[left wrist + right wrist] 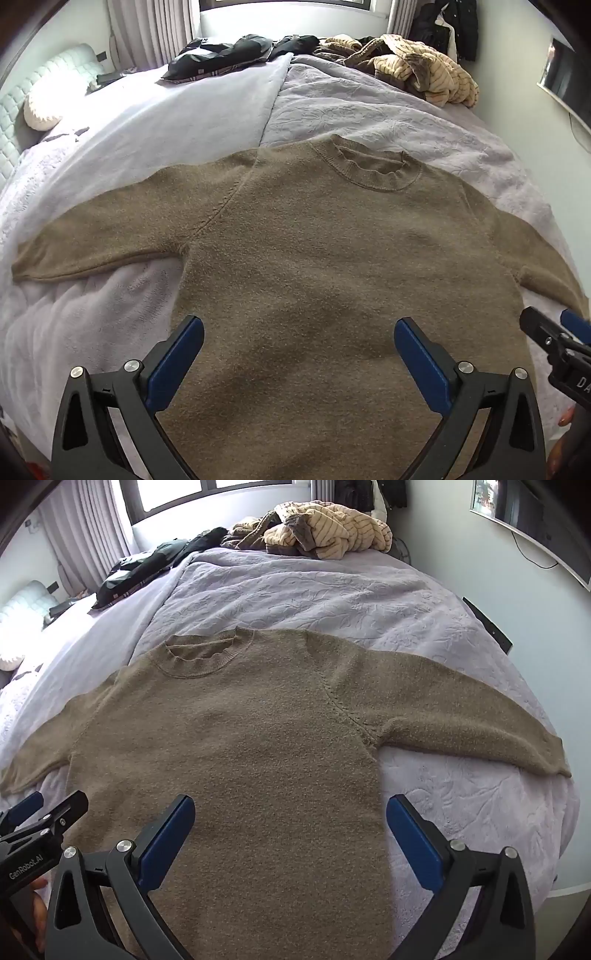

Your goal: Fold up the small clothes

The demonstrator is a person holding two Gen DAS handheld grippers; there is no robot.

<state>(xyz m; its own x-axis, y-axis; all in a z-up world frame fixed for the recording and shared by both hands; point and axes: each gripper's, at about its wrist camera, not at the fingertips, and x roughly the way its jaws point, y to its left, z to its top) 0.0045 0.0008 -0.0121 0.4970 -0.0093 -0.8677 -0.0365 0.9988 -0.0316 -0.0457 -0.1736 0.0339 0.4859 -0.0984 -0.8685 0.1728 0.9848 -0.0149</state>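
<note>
While hovering with jaws spread wide and empty: left gripper (299,360) and right gripper (290,836), low over the hem end of the flat tan knitted sweater (314,251), spread on the lilac quilted bed (369,110). Collar lying farthest away; sleeves outstretched sideways, each nearer its own-side gripper.

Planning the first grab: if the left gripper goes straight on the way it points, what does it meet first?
Most likely the brown sweater, on its body below the collar; the left gripper is open with nothing between its fingers. Depth is uncertain.
</note>
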